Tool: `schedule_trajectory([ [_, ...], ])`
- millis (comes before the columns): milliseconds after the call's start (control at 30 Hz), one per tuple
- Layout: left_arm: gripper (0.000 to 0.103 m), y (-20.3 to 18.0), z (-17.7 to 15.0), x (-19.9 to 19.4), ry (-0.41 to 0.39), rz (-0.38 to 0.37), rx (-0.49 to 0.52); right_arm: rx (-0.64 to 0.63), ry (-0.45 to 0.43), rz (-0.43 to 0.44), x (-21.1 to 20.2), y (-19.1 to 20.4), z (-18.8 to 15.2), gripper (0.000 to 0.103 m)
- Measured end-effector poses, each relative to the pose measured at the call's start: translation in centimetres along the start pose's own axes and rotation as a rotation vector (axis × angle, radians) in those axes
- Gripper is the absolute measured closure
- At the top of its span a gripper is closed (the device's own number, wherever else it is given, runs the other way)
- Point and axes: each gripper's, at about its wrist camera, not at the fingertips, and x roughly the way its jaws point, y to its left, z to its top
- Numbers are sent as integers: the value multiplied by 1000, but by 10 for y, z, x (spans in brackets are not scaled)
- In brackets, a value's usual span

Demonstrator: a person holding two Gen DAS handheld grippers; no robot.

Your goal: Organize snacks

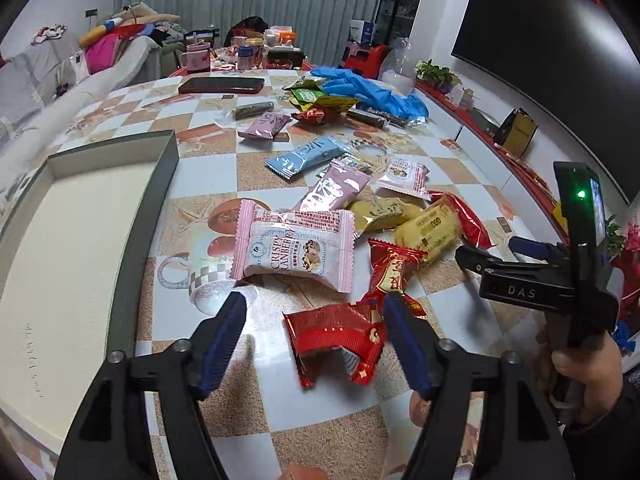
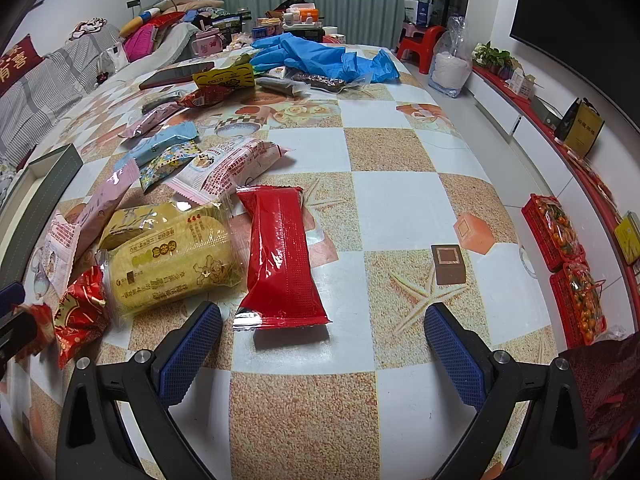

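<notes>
my left claw hangs wide over the surface, gripping nothing; a crumpled red snack packet lies between its blue pads, nearer the right-hand pad, whether touching it i cannot tell. just beyond that packet sits the pink crispy cranberry pack, and to the left of the cranberry pack stands the open box with its pale inside bare. right of the cranberry pack are a twisted red wrapper and a yellow cake pack; farther back lie a light blue packet and blue gloves.

my right claw is also spread wide and empty. a long red packet lies flat on the surface just ahead of it, closer to the left pad, apart from both. the yellow cake pack lies just left of that red packet, touching its edge.
</notes>
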Motion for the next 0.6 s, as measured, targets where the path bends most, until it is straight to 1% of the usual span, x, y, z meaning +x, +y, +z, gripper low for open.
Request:
schedule_trajectory([
  [67, 25, 0, 1, 1, 5, -1, 11, 0, 0, 1, 0, 0, 0, 1],
  [133, 25, -2, 1, 7, 32, -12, 27, 0, 0, 1, 0, 0, 0, 1],
  [267, 25, -10, -5, 19, 72, -18, 100, 0, 0, 0, 0, 0, 0, 1],
  [300, 27, -10, -7, 22, 82, -21, 111, 0, 0, 0, 0, 0, 0, 1],
  [333, 32, -10, -8, 24, 90, -28, 111, 0, 0, 0, 0, 1, 0, 1],
  [400, 63, -8, -8, 24, 85, -42, 104, 0, 0, 0, 0, 1, 0, 1],
  [433, 63, -6, -7, 23, 89, -64, 95, 0, 0, 0, 0, 1, 0, 1],
  [467, 63, -5, -8, 22, 87, -71, 95, 0, 0, 0, 0, 1, 0, 1],
  [600, 63, -2, -11, 18, 74, -65, 108, 0, 0, 0, 0, 1, 1, 1],
])
